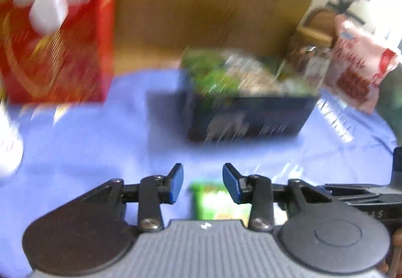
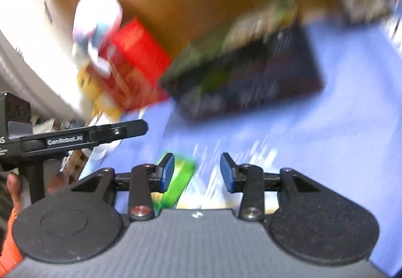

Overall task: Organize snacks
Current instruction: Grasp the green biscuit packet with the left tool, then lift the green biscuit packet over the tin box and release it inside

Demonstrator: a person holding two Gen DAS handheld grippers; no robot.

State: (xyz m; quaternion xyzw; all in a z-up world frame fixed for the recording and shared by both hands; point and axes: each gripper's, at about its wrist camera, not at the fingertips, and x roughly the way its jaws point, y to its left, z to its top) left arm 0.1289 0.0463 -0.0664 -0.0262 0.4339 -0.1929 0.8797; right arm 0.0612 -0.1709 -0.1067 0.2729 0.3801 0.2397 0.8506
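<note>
On the blue cloth (image 1: pixel 100 142), a dark box (image 1: pixel 248 114) holds blurred snack packets (image 1: pixel 226 72)

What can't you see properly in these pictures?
- Printing on the red box: left view, smeared by motion blur.
- Snacks in the dark box: both views, blurred; kinds unreadable.
- Green packet: left view, lower part hidden behind the left gripper; right view, partly behind a finger.
- Pink bag: lettering blurred.
</note>
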